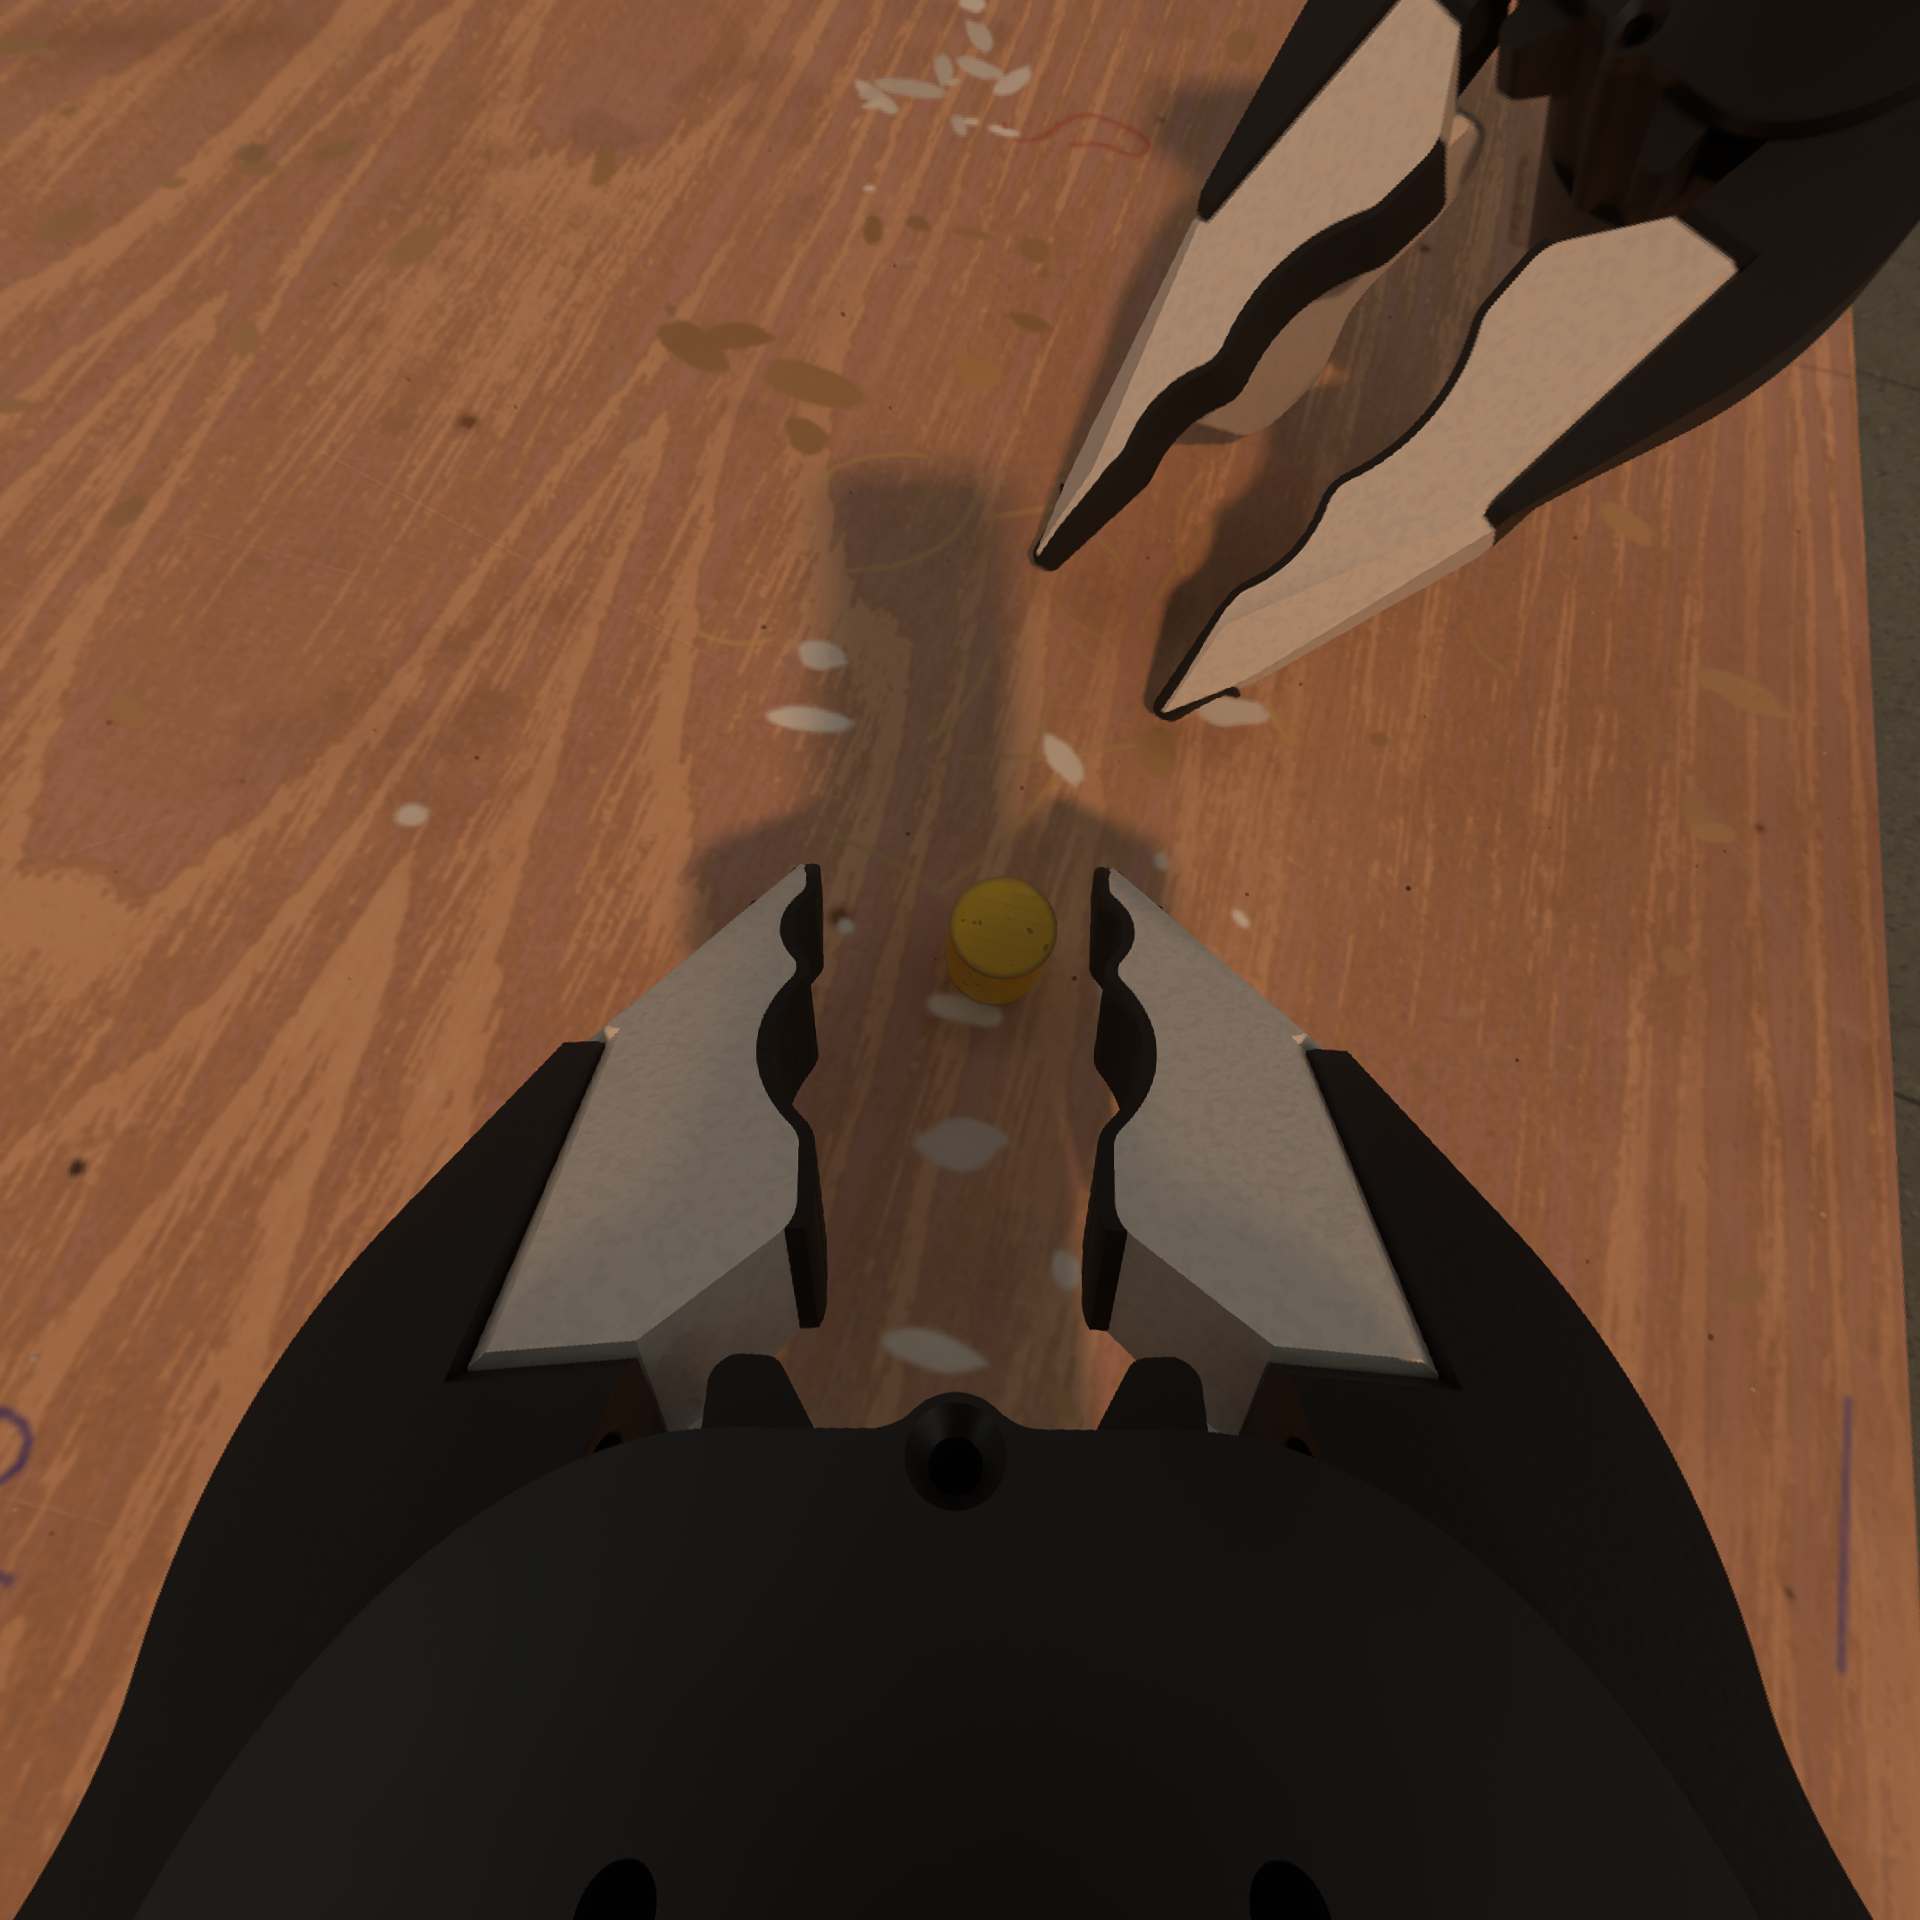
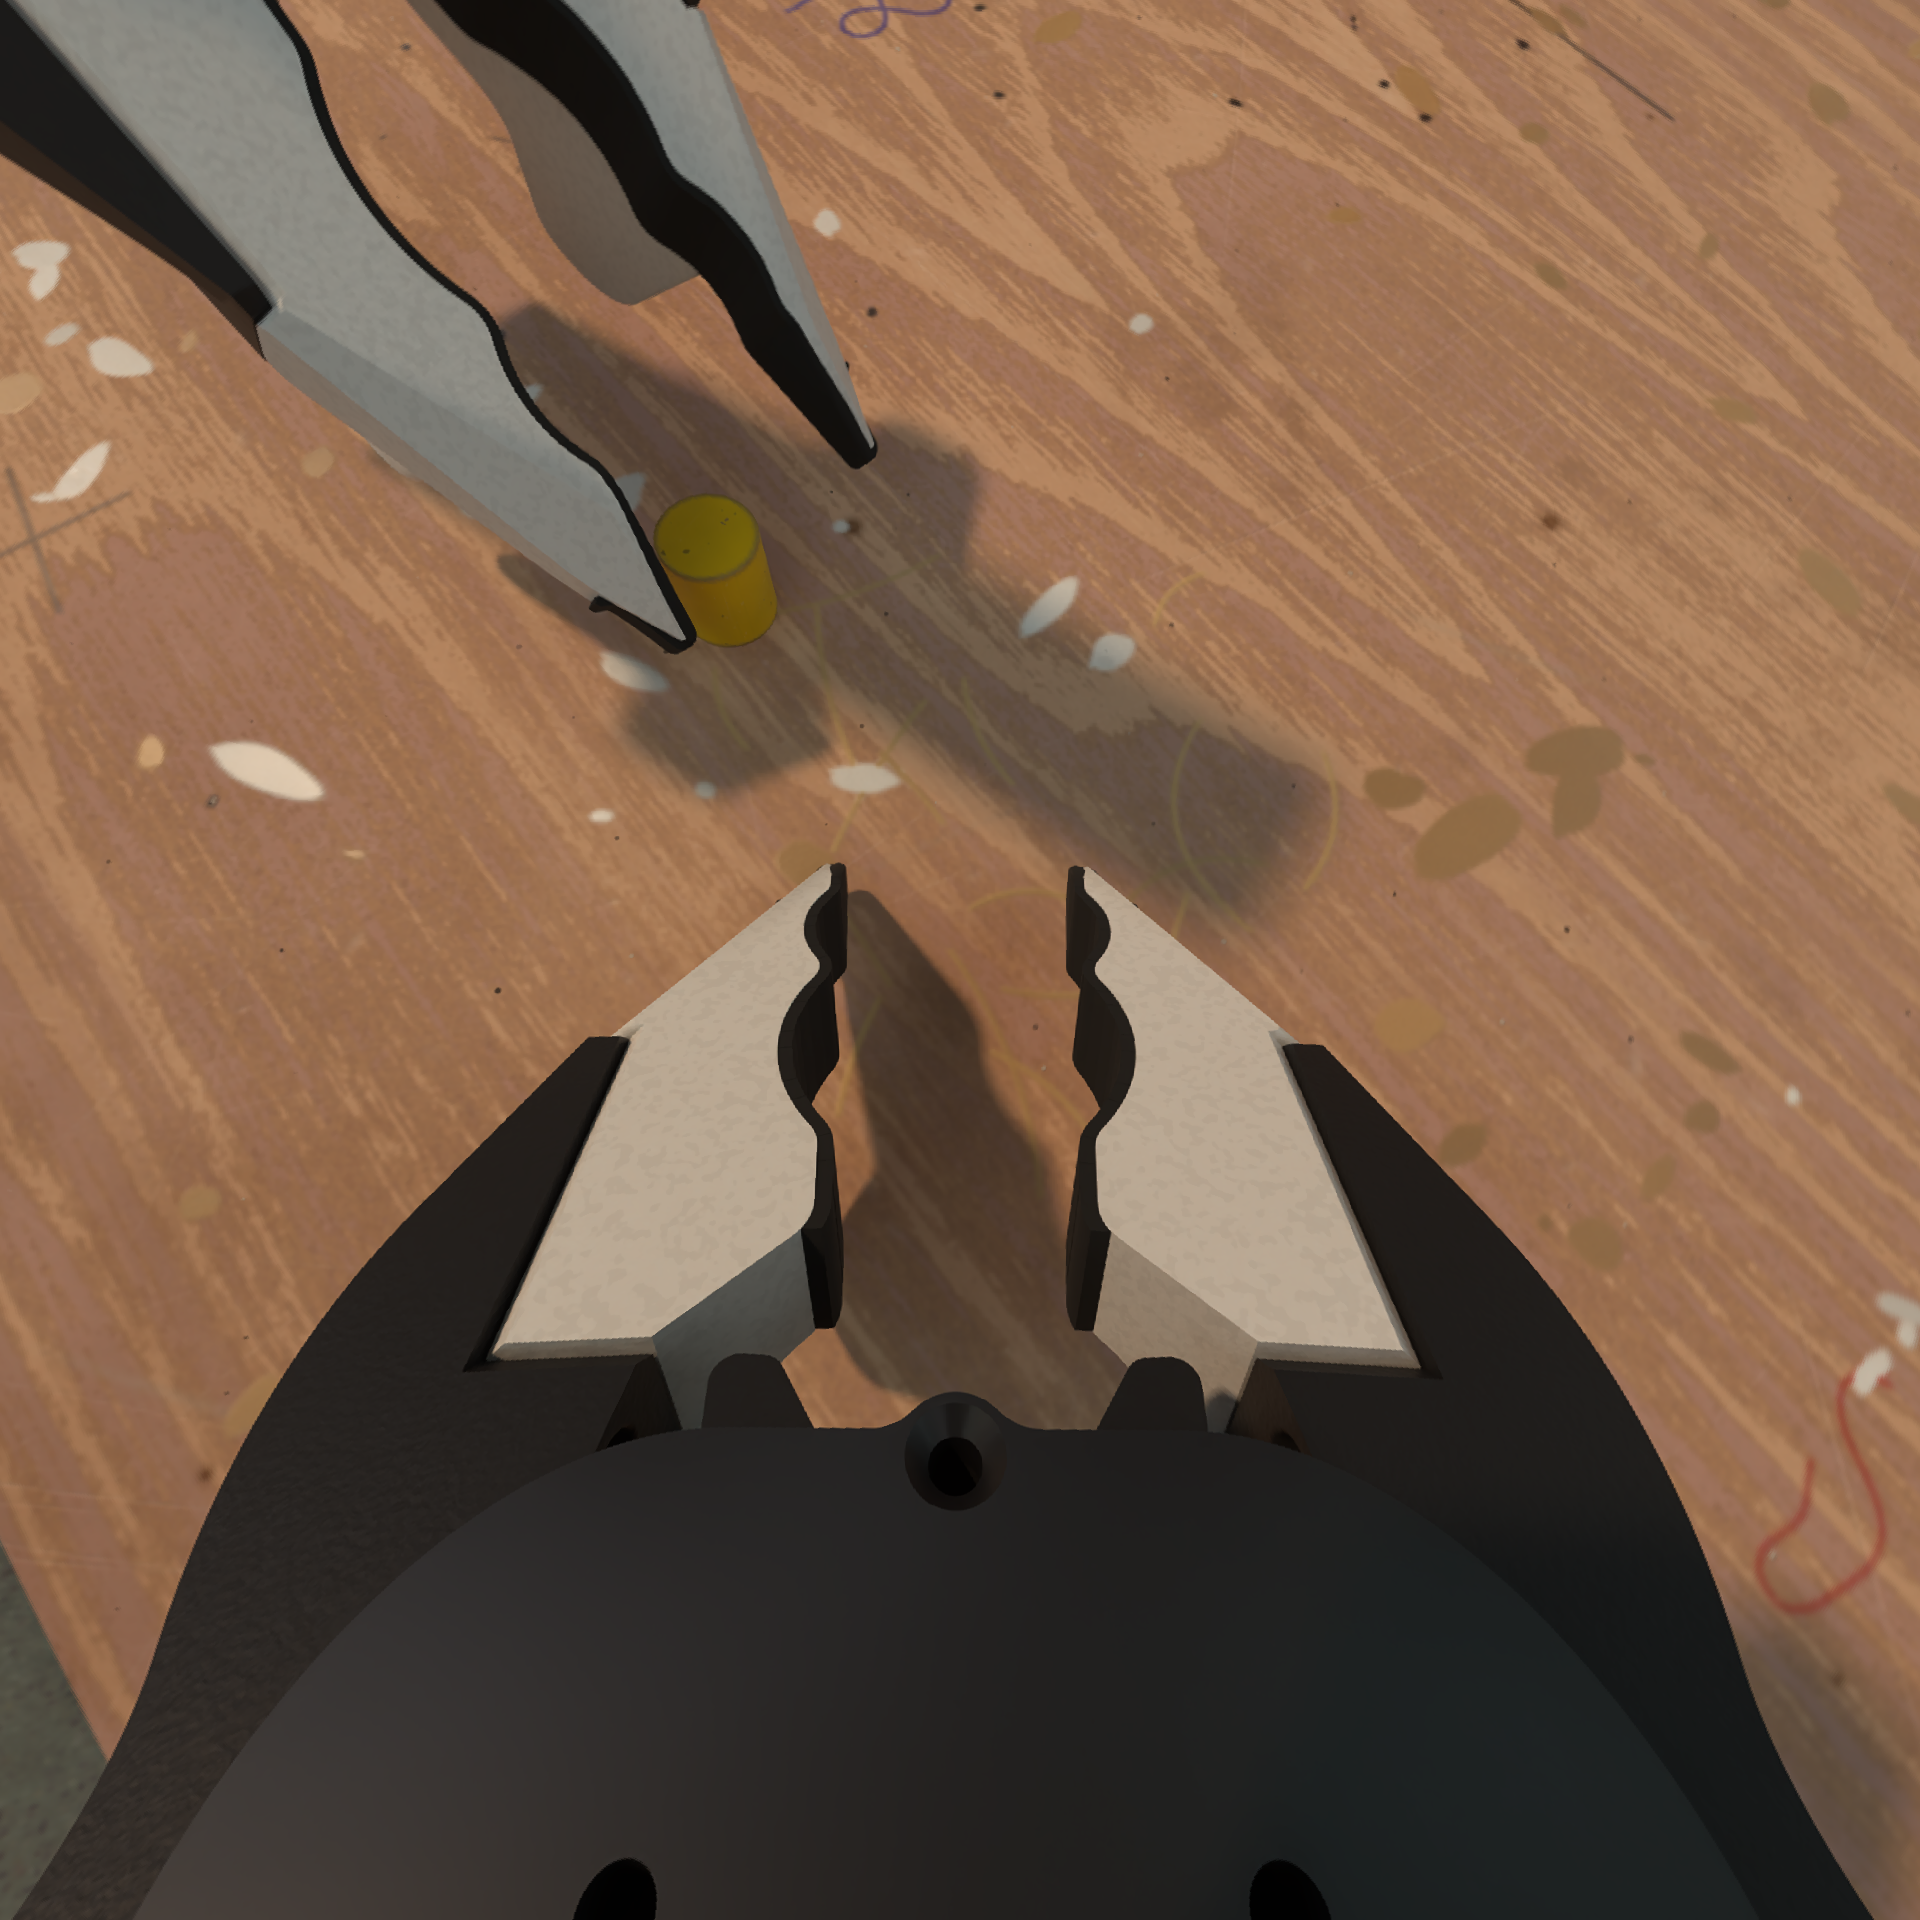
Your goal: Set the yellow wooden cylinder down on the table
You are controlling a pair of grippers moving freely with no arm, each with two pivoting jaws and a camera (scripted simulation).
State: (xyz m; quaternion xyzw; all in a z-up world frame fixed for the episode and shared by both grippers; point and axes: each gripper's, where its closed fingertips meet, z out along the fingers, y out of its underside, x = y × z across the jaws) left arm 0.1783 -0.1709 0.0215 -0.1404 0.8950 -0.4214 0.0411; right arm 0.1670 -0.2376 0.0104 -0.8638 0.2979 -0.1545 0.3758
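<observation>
The cylinder (image 1: 1002,940) stands upright on the desk (image 1: 364,727), between the parted fingertips of the left gripper (image 1: 956,894), touching neither. The right gripper (image 1: 1101,634) hangs at one o'clock, beyond the cylinder, apart.

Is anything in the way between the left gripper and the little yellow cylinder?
No. The yellow cylinder stands upright on the table, right between the open jaws of the left gripper, with only bare wood around it. The right gripper is off to the side.

We see bare table (image 1: 416,727) all around, with only the upright yellow cylinder (image 1: 1001,940) standing between the left gripper (image 1: 956,883)'s 2 parted fingers.
</observation>
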